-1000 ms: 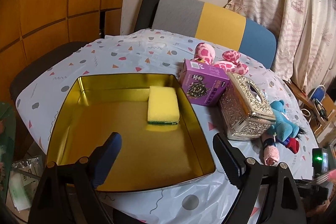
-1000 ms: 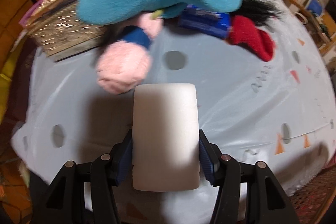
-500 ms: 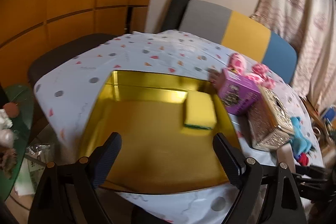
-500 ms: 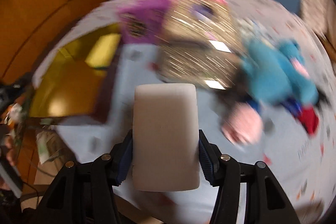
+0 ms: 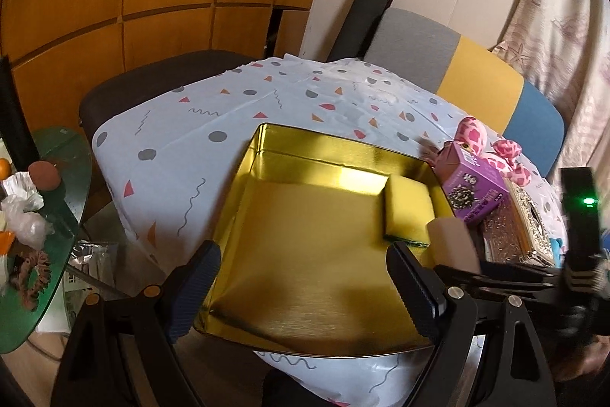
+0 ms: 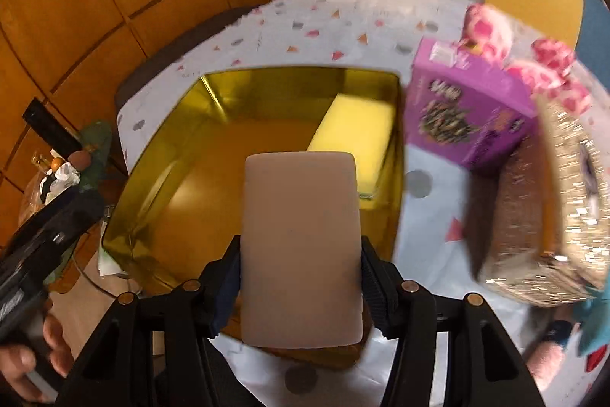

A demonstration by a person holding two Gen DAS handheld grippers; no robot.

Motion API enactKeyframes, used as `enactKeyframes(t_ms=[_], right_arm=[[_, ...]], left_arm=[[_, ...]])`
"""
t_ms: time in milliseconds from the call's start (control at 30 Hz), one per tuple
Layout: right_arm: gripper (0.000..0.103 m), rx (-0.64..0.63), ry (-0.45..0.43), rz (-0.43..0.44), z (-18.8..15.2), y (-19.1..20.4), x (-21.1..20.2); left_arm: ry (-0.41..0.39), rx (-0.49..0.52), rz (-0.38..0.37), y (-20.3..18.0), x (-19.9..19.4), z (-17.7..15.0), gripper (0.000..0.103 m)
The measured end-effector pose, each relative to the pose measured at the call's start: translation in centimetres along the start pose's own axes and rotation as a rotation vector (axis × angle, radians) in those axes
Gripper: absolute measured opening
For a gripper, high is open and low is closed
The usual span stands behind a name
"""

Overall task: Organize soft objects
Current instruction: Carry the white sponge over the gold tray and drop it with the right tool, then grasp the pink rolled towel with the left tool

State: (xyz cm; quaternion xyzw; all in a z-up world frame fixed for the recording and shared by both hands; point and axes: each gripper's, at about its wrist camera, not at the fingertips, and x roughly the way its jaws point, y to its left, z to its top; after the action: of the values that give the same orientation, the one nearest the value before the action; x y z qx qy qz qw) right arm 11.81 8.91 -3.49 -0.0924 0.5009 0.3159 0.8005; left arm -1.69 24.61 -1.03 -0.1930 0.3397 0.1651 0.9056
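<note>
Clamping the pale foam block [image 6: 301, 246] by its long sides, with the right gripper [image 6: 301, 285] pinching only the near half and leaving the far end jutting out free, presumably so the block could be lowered flat without the jaws fouling the floor of the container. Hung over the near edge of the gold tin tray [image 6: 160, 155], angled steeply down toward its open middle. Seemed the carrying step, with the release not yet made. Looked soft enough to dent under the pads, so probably no need for a harder squeeze.

Held wide apart and empty, the left gripper [image 5: 305, 288], poised over the near-left corner of the same tray [image 5: 244, 178], with nothing between its blue pads; probably kept out of the way yet close enough to steady the tin if it slid on the patterned tablecloth [image 5: 213, 124].

Lay already in the tray, the yellow sponge [image 6: 358, 128], flat against the right wall toward the far corner, leaving most of the floor bare for the block beside it.

Stood outside, just past that right wall, a purple box [image 6: 465, 105] and a glittery tissue box [image 6: 533, 216], close together; neither soft, so likely meant to stay put. Remained on the cloth beyond them, a pink spotted plush [image 6: 495, 29]; at the lower right edge, blurred, a blue plush toy [image 6: 594, 315] — seemingly the soft things not yet gathered.
</note>
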Motion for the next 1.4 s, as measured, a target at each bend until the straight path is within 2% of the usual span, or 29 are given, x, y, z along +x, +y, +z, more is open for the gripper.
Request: enactKeyframes(t_ms=[200,267,300,400,567,800,933,1067,1133,1233,1300,1333,1400], right_arm=[[0.061,-0.001,0.051,-0.028,-0.3,0.4,2.6],[0.083,-0.005,0.031,-0.039,-0.6,0.3,2.1],[0.084,0.003,0.024,-0.033,-0.6,0.1,1.9],[0.084,0.051,-0.025,0.006,-0.7,-0.8,0.4],[0.084,0.119,-0.171,0.008,-2.2,-3.4,-4.4],[0.084,0.265,-0.304,-0.173,-8.4,-11.8,-12.6],[0.084,0.438,-0.364,-0.310,-13.3,-18.9,-17.6],[0.084,0.636,-0.402,-0.455,-16.9,-25.5,-20.3],[0.084,0.726,-0.425,-0.550,-18.6,-28.5,-21.2],[0.084,0.826,-0.462,-0.635,-21.0,-31.9,-21.5],[0.084,0.871,-0.477,-0.642,-22.3,-33.1,-21.2],[0.084,0.927,-0.467,-0.598,-22.9,-33.9,-21.3],[0.084,0.963,-0.533,-0.530,-23.6,-34.7,-22.0]], left_arm=[[0.019,-0.008,0.009,0.5,0.6,-0.3,0.089],[0.022,-0.007,0.006,0.3,0.7,-0.4,0.089],[0.024,-0.006,0.004,0.3,0.7,-0.4,0.089],[0.026,0.007,-0.007,-0.4,0.6,-0.5,0.089],[0.014,0.088,-0.062,-2.9,0.0,-0.4,0.089],[0.037,0.277,-0.234,-9.9,-0.8,-1.6,0.089],[0.083,0.432,-0.359,-15.9,-0.7,-3.6,0.089],[0.137,0.568,-0.440,-21.5,0.3,-6.1,0.087],[0.173,0.627,-0.465,-24.2,0.9,-7.5,0.081],[0.246,0.670,-0.502,-27.4,2.2,-9.1,0.075],[0.271,0.696,-0.506,-29.0,2.9,-10.1,0.075],[0.278,0.711,-0.508,-29.9,3.1,-10.6,0.075],[0.281,0.720,-0.519,-31.5,3.5,-11.3,0.075]])
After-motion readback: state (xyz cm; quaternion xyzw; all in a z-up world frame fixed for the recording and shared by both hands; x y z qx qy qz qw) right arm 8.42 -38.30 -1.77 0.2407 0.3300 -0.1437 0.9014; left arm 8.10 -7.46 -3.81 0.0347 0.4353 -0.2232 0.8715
